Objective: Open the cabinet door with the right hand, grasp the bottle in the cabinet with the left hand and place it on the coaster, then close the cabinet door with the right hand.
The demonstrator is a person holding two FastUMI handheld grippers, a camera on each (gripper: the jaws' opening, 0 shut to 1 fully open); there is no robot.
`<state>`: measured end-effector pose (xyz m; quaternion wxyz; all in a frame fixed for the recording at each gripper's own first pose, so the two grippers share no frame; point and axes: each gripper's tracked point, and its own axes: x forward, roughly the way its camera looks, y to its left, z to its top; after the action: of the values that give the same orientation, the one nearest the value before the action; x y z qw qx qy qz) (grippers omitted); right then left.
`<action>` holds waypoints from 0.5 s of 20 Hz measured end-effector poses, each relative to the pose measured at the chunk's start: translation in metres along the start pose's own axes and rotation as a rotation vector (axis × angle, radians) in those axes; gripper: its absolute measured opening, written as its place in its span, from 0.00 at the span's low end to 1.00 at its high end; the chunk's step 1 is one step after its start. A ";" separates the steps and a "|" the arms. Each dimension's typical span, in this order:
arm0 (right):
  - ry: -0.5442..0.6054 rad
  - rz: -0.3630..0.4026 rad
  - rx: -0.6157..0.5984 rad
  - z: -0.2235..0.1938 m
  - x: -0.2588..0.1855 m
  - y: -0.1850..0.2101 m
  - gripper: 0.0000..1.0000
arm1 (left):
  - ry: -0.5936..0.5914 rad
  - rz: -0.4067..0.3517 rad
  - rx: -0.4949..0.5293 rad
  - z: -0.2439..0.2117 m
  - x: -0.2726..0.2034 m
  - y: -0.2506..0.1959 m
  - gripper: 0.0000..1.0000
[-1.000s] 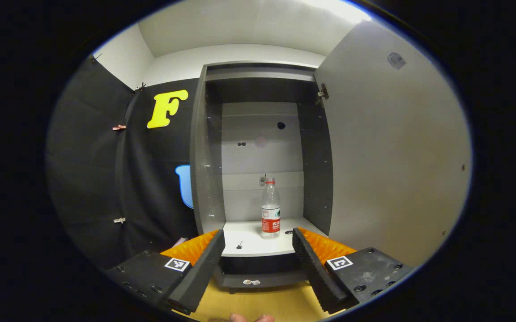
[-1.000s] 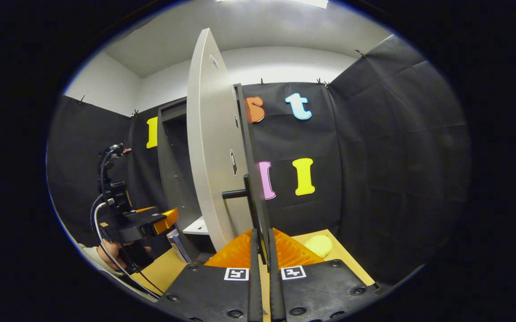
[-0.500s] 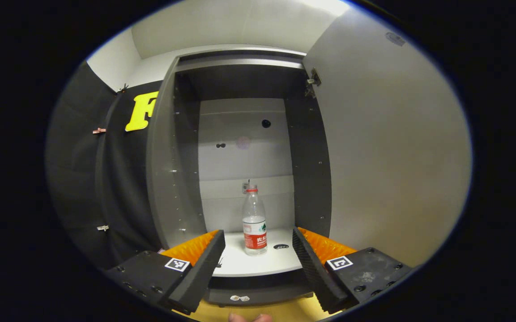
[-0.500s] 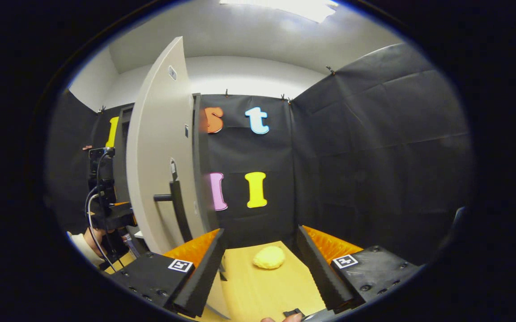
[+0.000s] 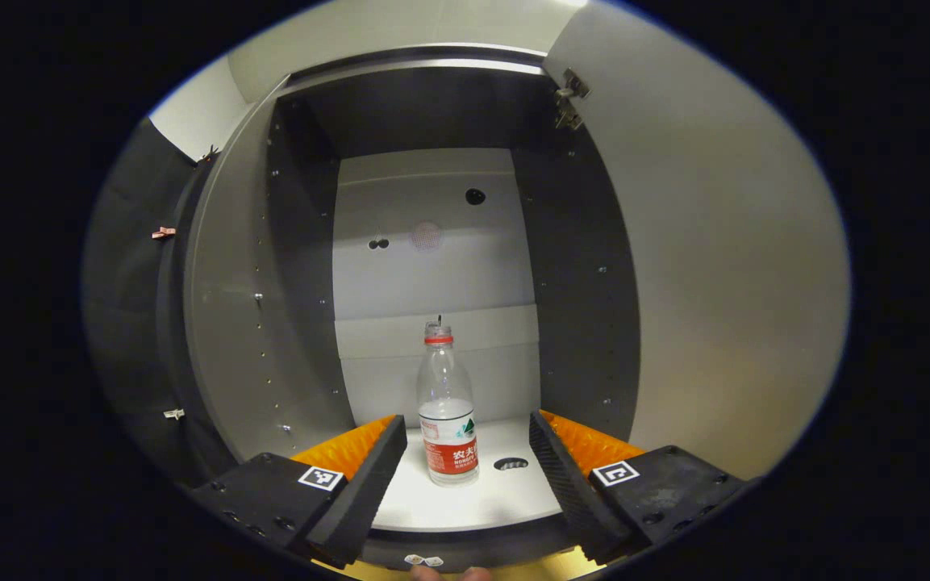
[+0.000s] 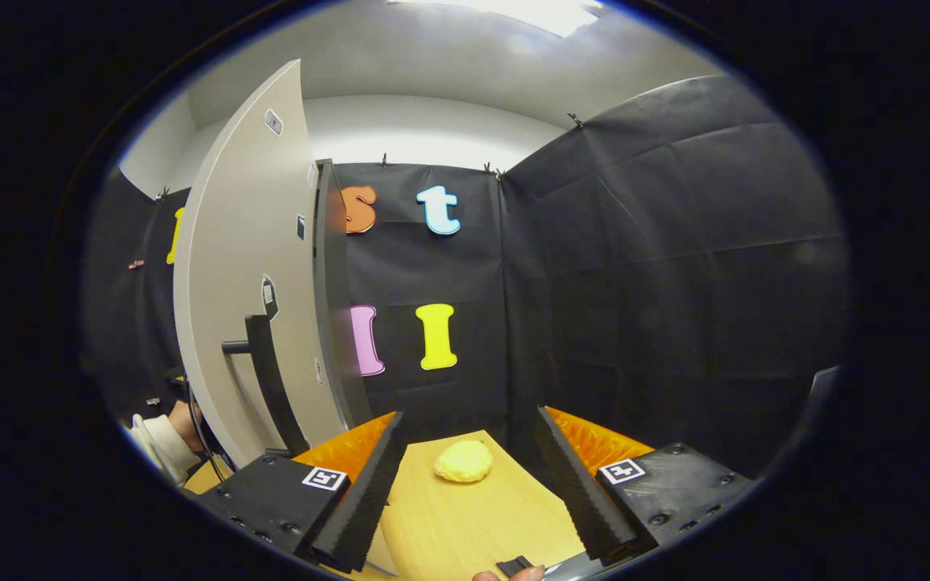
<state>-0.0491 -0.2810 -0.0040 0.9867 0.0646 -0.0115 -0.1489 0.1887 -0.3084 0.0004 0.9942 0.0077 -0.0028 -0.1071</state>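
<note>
A clear bottle (image 5: pixel 448 420) with a red cap and red label stands upright on the white shelf (image 5: pixel 473 500) inside the open grey cabinet (image 5: pixel 271 266). My left gripper (image 5: pixel 467 468) is open just in front of the shelf, its fingers either side of the bottle and short of it. The cabinet door (image 5: pixel 715 266) stands swung open at the right. In the right gripper view the door (image 6: pixel 247 274) is at the left, edge-on, with its dark handle (image 6: pixel 271 379). My right gripper (image 6: pixel 465 476) is open, clear of the handle, above the table.
A yellow round object (image 6: pixel 463 461) lies on the wooden table (image 6: pixel 465 524) ahead of the right gripper. A person's hand and sleeve (image 6: pixel 162 432) show behind the door's lower left. A small hole (image 5: pixel 510 464) is in the shelf beside the bottle.
My left gripper moved forward toward the cabinet, so the bottle now lies between its fingers' line. My right gripper let go of the door handle, opened and swung right, away from the door.
</note>
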 end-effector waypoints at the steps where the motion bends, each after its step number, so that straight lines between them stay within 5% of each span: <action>1: 0.003 0.000 -0.006 -0.001 0.002 0.001 0.97 | 0.016 0.005 -0.018 -0.008 0.009 0.001 0.96; 10: 0.053 -0.041 -0.031 -0.015 0.025 -0.001 0.97 | 0.060 0.048 0.005 -0.051 0.091 0.021 0.96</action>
<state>-0.0247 -0.2877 -0.0188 0.9842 0.0534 0.0184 -0.1677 0.2823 -0.3065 -0.0497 0.9961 0.0133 0.0268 -0.0831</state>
